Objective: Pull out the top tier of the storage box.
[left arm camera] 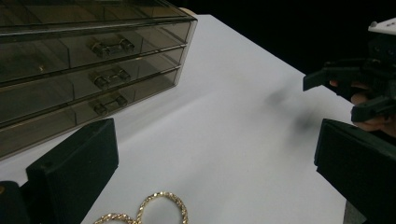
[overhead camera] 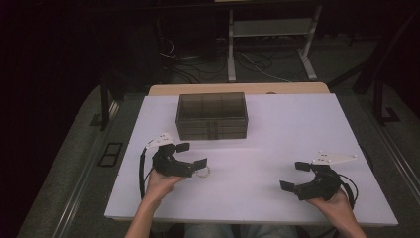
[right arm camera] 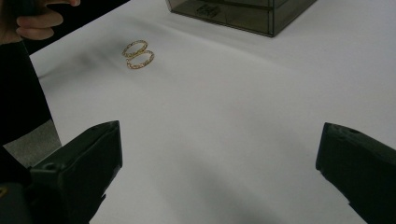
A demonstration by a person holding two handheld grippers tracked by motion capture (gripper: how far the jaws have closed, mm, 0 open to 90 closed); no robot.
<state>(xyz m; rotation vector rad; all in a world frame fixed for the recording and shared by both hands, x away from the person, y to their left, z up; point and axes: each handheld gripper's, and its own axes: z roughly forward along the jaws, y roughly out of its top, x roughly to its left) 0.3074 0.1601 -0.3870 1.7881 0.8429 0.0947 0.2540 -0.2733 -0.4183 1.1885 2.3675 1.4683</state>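
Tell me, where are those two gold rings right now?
The gold rings lie side by side on the white table, just by the open left hand-held gripper, in front of the smoky drawer box.

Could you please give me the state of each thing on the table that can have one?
Drawer box: upright, all three drawers shut.
Rings: two gold rings lying flat on the table, side by side, not gripped.
Left gripper: open, jaws wide, just by the rings.
Right gripper: open, holding nothing, apart from the rings.
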